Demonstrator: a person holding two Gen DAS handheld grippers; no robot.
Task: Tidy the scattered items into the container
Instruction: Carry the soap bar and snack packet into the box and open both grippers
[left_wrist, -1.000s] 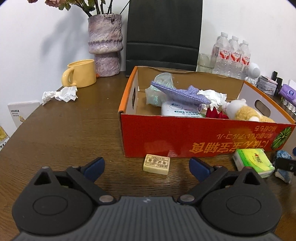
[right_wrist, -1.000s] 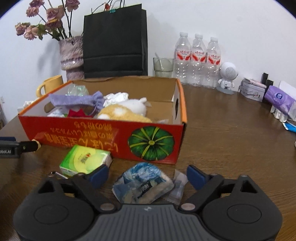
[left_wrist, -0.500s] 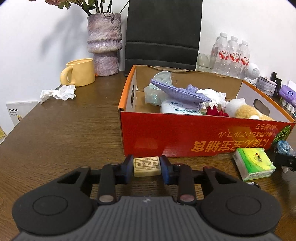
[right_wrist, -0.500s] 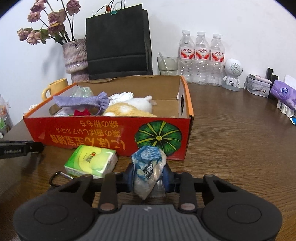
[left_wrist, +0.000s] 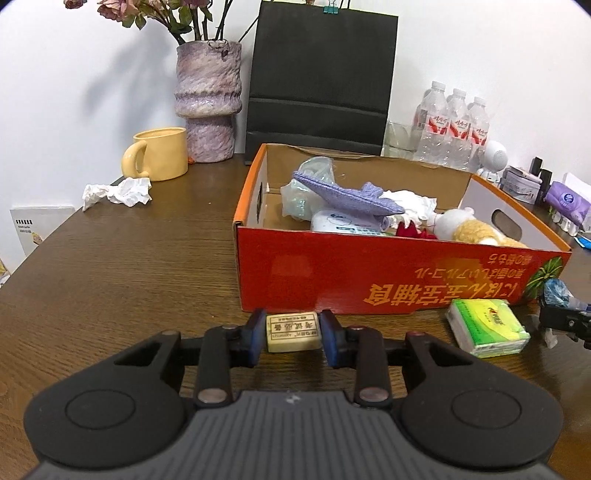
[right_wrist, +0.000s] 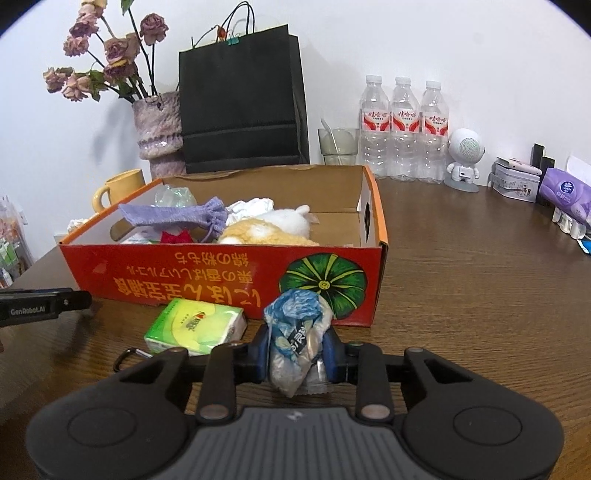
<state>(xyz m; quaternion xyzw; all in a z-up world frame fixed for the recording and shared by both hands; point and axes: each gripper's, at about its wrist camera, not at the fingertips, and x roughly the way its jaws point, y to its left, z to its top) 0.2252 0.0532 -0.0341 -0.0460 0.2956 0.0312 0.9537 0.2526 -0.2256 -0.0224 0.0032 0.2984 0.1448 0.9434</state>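
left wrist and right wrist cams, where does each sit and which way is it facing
Left wrist: on the left gripper, looking forward and down at the box's left end; its fingers clamp an eraser.
Right wrist: on the right gripper, facing the box's right end, clamping a crumpled wrapper.
Shared: box, green tissue pack, vase, black bag.

- Brown wooden table.
- On it: red cardboard box, green tissue pack, yellow mug, crumpled paper, purple vase, black paper bag, three water bottles.
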